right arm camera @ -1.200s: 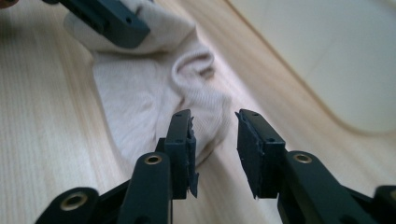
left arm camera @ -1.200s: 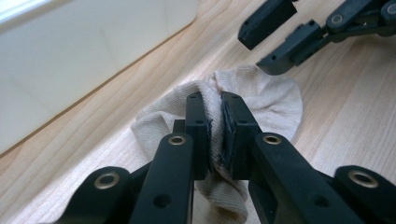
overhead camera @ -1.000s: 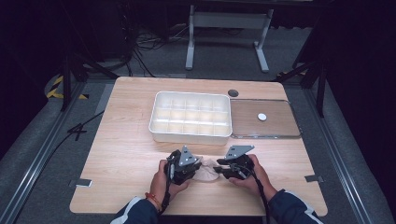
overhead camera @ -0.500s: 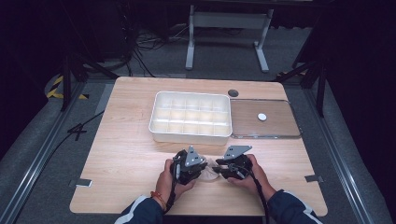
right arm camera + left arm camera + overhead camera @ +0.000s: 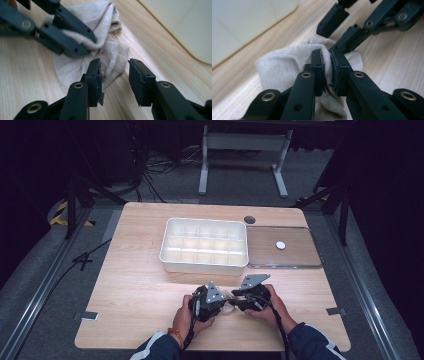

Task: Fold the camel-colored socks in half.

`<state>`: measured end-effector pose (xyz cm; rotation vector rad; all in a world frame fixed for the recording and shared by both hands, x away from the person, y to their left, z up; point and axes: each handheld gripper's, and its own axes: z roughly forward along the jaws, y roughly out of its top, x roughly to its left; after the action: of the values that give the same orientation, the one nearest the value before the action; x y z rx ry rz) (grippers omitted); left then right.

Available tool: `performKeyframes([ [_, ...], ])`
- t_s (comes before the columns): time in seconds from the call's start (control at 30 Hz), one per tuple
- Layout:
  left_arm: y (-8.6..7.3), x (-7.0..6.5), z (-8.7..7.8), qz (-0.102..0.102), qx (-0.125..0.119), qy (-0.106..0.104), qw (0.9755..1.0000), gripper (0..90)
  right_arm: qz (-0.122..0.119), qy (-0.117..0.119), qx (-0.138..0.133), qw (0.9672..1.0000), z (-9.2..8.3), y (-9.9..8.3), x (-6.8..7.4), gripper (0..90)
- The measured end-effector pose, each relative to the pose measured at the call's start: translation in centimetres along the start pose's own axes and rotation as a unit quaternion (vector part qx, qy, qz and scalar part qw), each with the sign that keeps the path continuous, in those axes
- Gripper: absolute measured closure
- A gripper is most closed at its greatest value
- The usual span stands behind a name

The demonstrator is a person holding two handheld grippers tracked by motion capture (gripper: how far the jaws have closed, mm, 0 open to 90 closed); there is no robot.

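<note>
Front half of table [image 5: 135, 300]: bare wood left and right of the two grippers, wide passage toward both front corners. White compartment tray [image 5: 204, 245] and flat clear lid [image 5: 295, 255] block the middle toward the far edge. Narrow bare strip between tray and left gripper [image 5: 220, 297]; right gripper [image 5: 239, 301] crowds it over the beige cloth [image 5: 284, 67].

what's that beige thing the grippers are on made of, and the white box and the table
Beige cloth: looks like soft knit fabric, maybe a sock; fine ribbing and limp folds show, matte. White box: probably moulded plastic, smooth, slightly glossy, with rounded corners and thin dividers. Table: light wood or wood-look laminate; straight grain lines show, satin finish; which one can't be told.
</note>
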<state>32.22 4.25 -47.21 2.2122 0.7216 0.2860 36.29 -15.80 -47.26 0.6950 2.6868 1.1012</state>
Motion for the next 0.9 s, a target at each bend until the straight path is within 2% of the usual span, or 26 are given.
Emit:
performKeyframes([
  [0.2, 0.5, -0.1, -1.0, 0.006, 0.003, -0.03, 0.9995, 56.1, 0.011, 0.009, -0.001, 0.9999, 0.0, -0.1, -0.3, 60.9],
  [0.23, 0.6, -0.2, -1.6, 0.002, -0.003, -0.038, 0.9993, 56.2, 0.011, 0.011, -0.003, 0.9999, 0.0, -0.2, -0.4, 60.4],
  [0.33, 1.3, -0.4, -3.5, 0.012, -0.027, -0.055, 0.9981, 54.4, 0.011, 0.012, -0.003, 0.9999, 0.0, -0.2, -0.4, 60.2],
  [0.4, 1.7, -0.3, -4.9, 0.012, -0.046, -0.061, 0.997, 58.9, 0.008, 0.01, -0.001, 0.9999, 0.0, -0.2, -0.4, 60.1],
  [0.47, 1.8, 0.1, -6.0, 0.009, -0.052, -0.063, 0.9966, 70.6, 0.006, 0.009, -0.001, 0.9999, 0.0, -0.1, -0.3, 60.1],
  [0.57, 1.3, 0.7, -6.2, 0.018, -0.026, -0.048, 0.9983, 82.5, 0.005, 0.009, -0.002, 0.9999, 0.0, -0.1, -0.3, 60.2],
  [0.63, 0.6, 1.1, -5.8, 0.011, -0.015, -0.045, 0.9988, 88.0, 0.002, 0.01, -0.001, 0.9999, 0.0, -0.1, -0.3, 60.5],
  [0.67, 0.4, 1.2, -5.7, 0.014, -0.008, -0.044, 0.9989, 89.3, 0.002, 0.01, 0.0, 1.0, 0.0, -0.1, -0.2, 60.6],
  [0.73, 0.0, 1.5, -5.1, 0.007, 0.0, -0.048, 0.9988, 89.5, -0.001, 0.007, 0.001, 1.0, 0.0, -0.1, -0.2, 61.1],
  [0.9, -0.6, 1.5, -3.5, 0.014, 0.021, -0.049, 0.9985, 89.2, -0.004, 0.007, 0.0, 1.0, 0.0, 0.0, -0.1, 61.1],
])
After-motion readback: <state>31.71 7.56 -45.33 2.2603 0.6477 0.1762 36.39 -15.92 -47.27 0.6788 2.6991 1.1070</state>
